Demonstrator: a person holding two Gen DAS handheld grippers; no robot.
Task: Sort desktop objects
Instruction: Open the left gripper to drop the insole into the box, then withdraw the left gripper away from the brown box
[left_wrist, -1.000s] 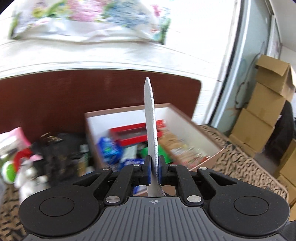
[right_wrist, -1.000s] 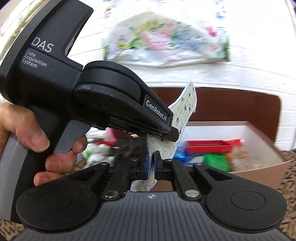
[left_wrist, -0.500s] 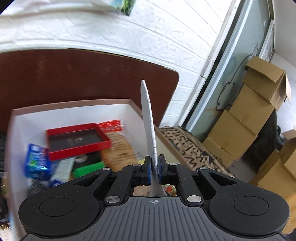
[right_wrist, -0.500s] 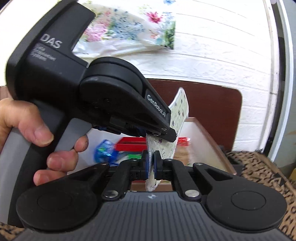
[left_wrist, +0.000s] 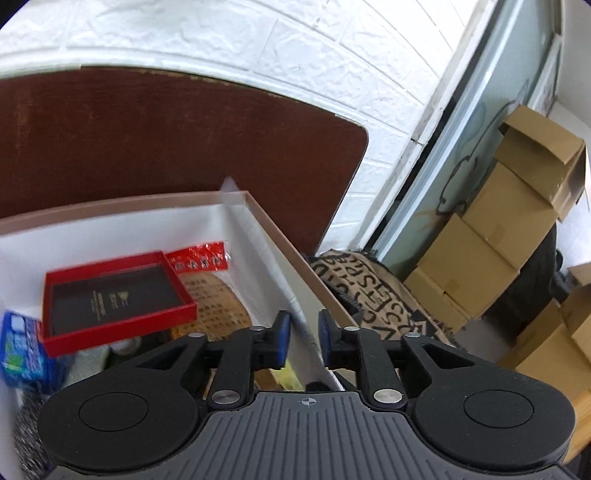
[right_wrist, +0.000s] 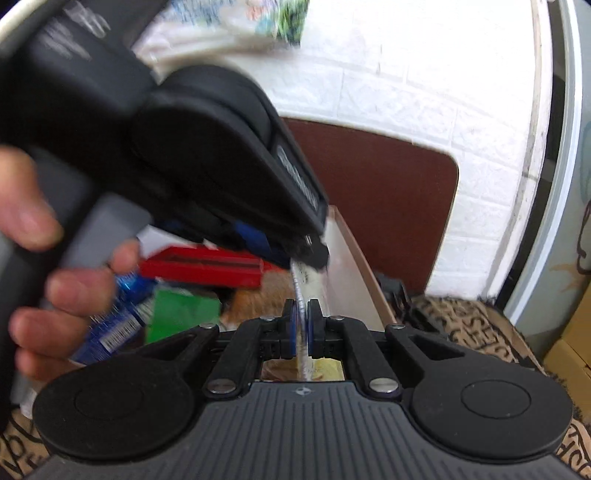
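Observation:
My left gripper (left_wrist: 302, 332) is open and empty above the right wall of the white cardboard box (left_wrist: 273, 236). My right gripper (right_wrist: 302, 328) is shut on a thin white sheet with small dark dots (right_wrist: 303, 284), held edge-on over the box (right_wrist: 343, 258). The left gripper's black body (right_wrist: 207, 147), held by a hand (right_wrist: 55, 295), fills the left of the right wrist view just in front of the sheet. Inside the box lie a red tray (left_wrist: 114, 295), a red-topped snack bag (left_wrist: 207, 273), a blue pack (left_wrist: 22, 343) and a green box (right_wrist: 181, 314).
A dark brown board (left_wrist: 166, 147) stands behind the box against a white brick wall. A patterned cloth (left_wrist: 373, 291) covers the surface to the right. Stacked cardboard cartons (left_wrist: 509, 229) stand at the far right by a glass door.
My left gripper has opened and let go of the white sheet. Both grippers have moved right and down over the box. The right gripper still grips the sheet.

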